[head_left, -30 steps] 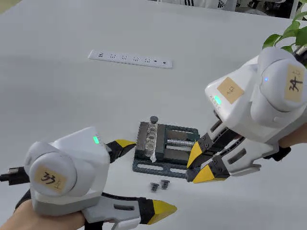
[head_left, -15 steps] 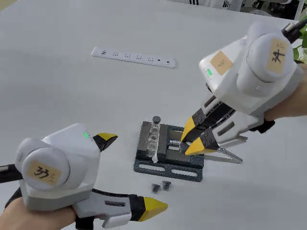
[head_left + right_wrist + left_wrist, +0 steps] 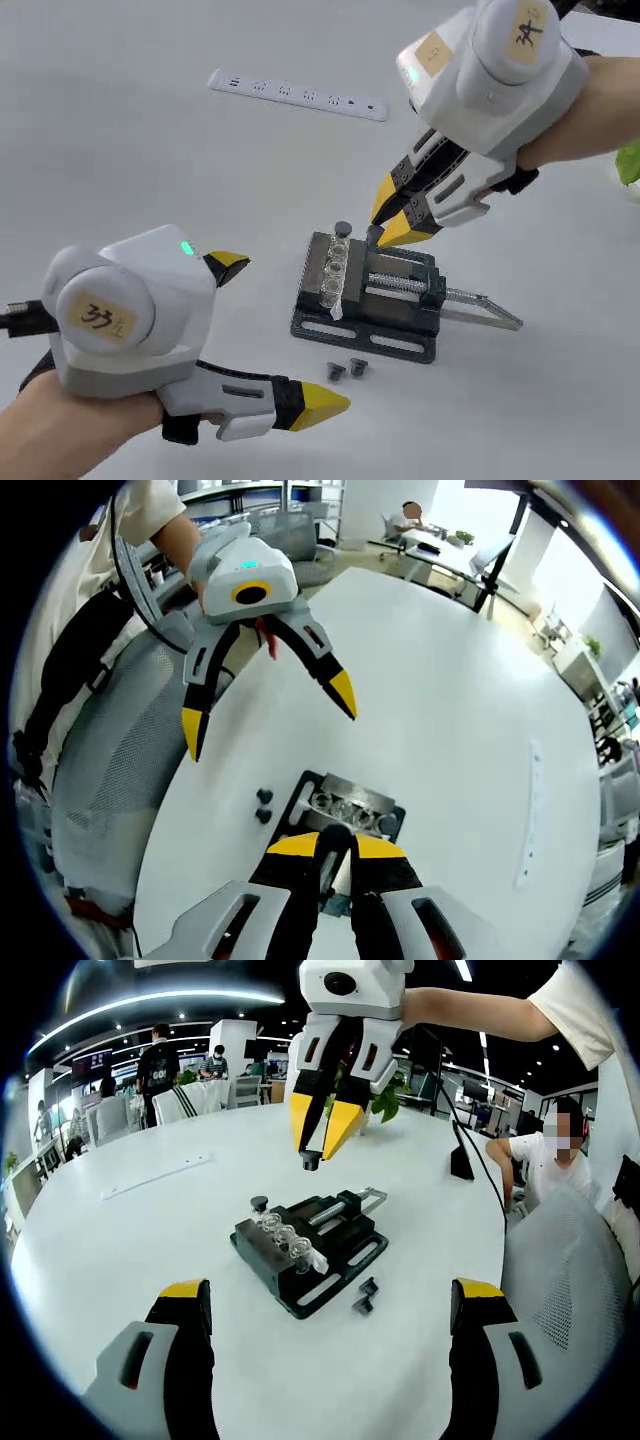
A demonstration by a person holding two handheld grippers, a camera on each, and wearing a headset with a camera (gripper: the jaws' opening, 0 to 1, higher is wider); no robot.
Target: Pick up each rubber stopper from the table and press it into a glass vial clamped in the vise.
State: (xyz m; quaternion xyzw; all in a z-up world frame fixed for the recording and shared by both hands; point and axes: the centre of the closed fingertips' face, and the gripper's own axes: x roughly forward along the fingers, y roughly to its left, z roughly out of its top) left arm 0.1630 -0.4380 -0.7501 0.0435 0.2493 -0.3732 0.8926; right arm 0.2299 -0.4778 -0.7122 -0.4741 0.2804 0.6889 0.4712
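A dark vise (image 3: 408, 300) clamps a row of glass vials (image 3: 333, 276); the far one wears a rubber stopper (image 3: 343, 229). My right gripper (image 3: 386, 226) hovers just above the vise's far end, shut on a small dark stopper (image 3: 374, 235), which also shows between its jaws (image 3: 333, 846). Two loose stoppers (image 3: 346, 369) lie on the table in front of the vise. My left gripper (image 3: 277, 335) is open and holds nothing, left of the vise. From the left gripper view, the vise (image 3: 330, 1250) lies ahead with the right gripper (image 3: 320, 1150) above it.
A white power strip (image 3: 297, 95) lies far back on the white table (image 3: 120, 150). The vise handle (image 3: 485, 305) sticks out to the right. A plant leaf (image 3: 628, 160) shows at the right edge. People and office chairs are beyond the table.
My right gripper has risen from the vise's front right side and moved over its far end, stopper between its tips. The left gripper has held its place, open.
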